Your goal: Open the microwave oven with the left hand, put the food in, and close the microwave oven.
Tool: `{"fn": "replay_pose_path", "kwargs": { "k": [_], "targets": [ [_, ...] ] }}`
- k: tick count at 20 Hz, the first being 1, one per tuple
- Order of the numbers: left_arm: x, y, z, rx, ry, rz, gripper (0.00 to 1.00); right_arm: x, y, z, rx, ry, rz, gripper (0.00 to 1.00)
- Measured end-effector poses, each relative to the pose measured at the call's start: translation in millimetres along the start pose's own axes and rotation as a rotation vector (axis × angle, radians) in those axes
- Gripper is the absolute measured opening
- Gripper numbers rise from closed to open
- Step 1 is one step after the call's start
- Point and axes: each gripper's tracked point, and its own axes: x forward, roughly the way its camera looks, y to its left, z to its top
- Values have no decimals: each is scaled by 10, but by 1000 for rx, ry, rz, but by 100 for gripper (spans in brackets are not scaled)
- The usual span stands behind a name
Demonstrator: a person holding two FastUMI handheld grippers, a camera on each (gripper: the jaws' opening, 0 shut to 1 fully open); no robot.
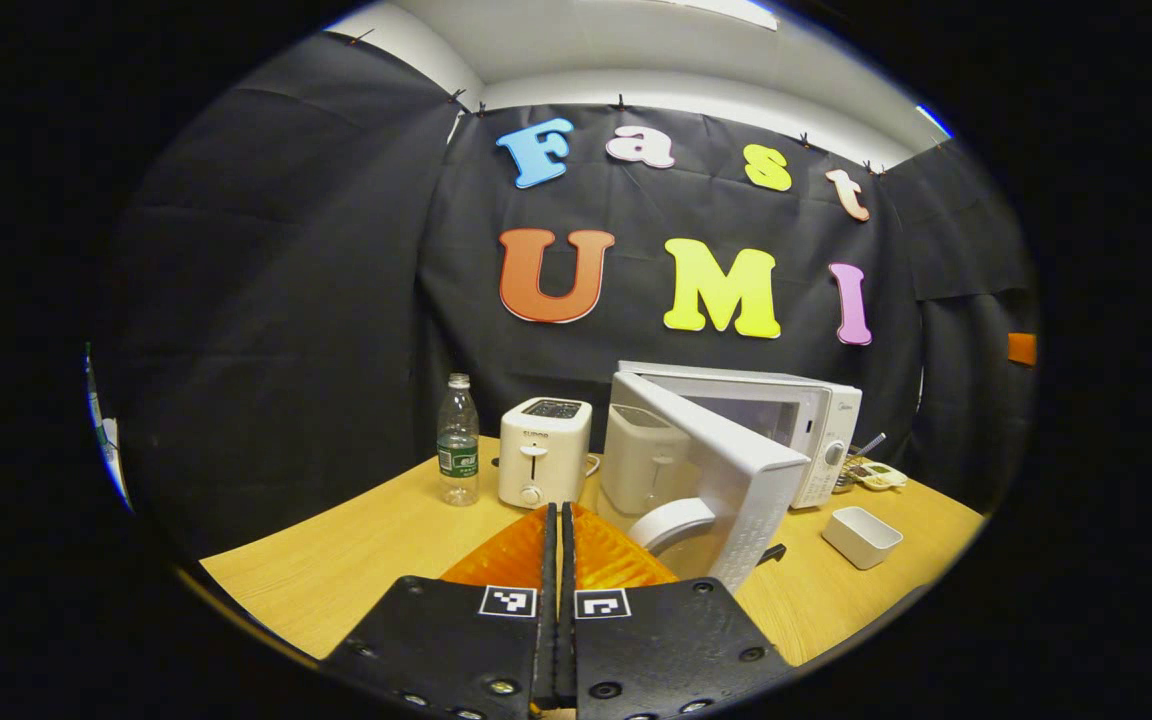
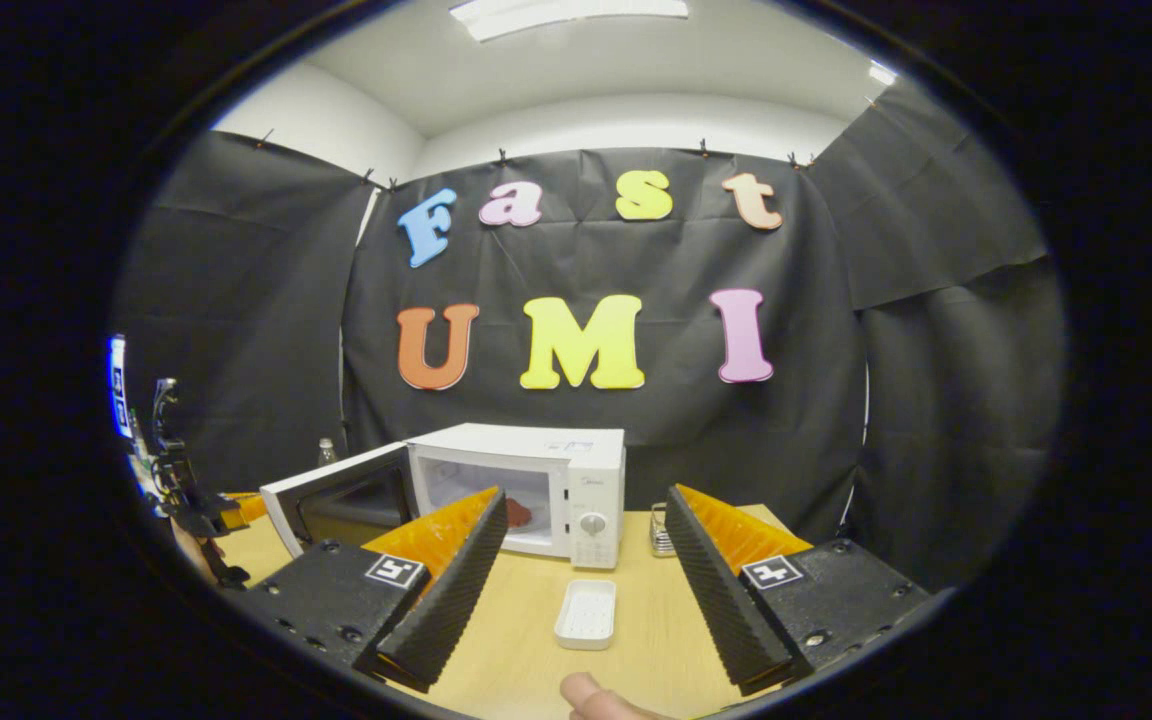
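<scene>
The white microwave [image 2: 576, 450] stands at the back of the wooden table with its door [image 2: 336, 497] swung wide to the left. A reddish-brown piece of food [image 2: 518, 513] lies inside the cavity. In the left gripper view the microwave [image 1: 796, 400] is ahead to the right, and the door [image 1: 736, 470] juts toward me with its curved handle [image 1: 671, 520] just right of my fingers. My left gripper [image 1: 558, 510] is shut with nothing between its fingers, a short way from the door. My right gripper [image 2: 586, 497] is open and empty, held back from the microwave above the table.
A white toaster [image 1: 544, 452] and a water bottle [image 1: 457, 440] stand left of the microwave. An empty white tray [image 2: 586, 612] lies on the table [image 2: 526, 620] in front of it. A small metal holder [image 2: 661, 540] sits right of the microwave. A thumb [image 2: 596, 697] shows at the bottom edge.
</scene>
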Motion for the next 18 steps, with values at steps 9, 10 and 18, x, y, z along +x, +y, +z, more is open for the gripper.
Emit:
{"fn": "replay_pose_path", "kwargs": {
  "k": [9,10,18],
  "targets": [
    [80,-667,-126,0,8,-111,0,-283,-547,458,-21,-94,-72,96],
    [103,-772,-127,12,4,-128,0,-299,-588,487,-17,-102,-73,100],
    [508,-1583,-229,26,9,-256,0,-347,-1179,443,29,-92,-151,95]
  ]
}}
